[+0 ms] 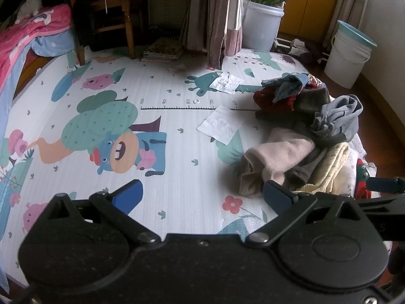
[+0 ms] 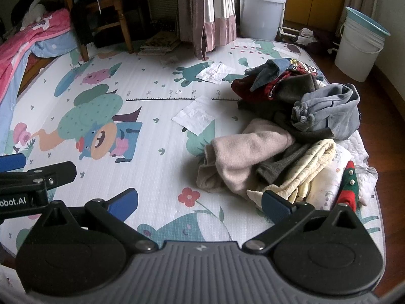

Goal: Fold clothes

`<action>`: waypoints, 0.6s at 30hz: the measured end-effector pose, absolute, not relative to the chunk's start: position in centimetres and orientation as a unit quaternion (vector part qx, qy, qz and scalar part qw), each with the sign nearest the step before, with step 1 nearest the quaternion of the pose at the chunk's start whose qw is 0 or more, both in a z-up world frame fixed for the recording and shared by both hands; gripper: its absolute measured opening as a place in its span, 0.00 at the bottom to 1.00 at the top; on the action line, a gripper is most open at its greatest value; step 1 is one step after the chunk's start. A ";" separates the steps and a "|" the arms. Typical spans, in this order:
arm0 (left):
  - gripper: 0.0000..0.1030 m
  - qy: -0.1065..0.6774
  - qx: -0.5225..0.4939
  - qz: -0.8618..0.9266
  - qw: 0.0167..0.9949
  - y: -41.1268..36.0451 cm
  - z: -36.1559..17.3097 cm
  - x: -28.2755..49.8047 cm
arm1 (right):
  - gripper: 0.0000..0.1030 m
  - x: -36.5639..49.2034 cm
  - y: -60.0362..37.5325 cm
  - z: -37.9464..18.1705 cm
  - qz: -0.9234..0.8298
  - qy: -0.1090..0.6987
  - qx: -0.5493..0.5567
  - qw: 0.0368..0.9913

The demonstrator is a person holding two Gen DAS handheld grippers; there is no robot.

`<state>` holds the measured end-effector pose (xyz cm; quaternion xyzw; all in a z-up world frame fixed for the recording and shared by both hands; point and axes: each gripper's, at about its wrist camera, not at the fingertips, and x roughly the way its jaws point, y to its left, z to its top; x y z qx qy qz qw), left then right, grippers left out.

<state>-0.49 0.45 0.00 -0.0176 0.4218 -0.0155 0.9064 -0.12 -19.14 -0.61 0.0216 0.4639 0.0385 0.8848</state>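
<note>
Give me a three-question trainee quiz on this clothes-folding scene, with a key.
1. True or false: the left gripper is holding a garment.
2. Which garment lies nearest the right gripper? A) cream garment B) grey-blue garment C) red garment
3. Fill in: the clothes pile sits on the ___ side of the play mat.

Key: 1 false; 2 A; 3 right.
</note>
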 end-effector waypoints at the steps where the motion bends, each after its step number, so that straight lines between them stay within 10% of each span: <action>1: 1.00 0.421 -0.019 -0.016 0.907 0.9 0.0 -0.5 | 1.00 -0.1 -19.2 -0.6 0.038 0.464 0.022 0.885; 18: 1.00 0.424 -0.018 -0.018 0.905 1.3 -0.1 -0.8 | 1.00 -0.3 -19.0 -1.0 0.038 0.467 0.023 0.883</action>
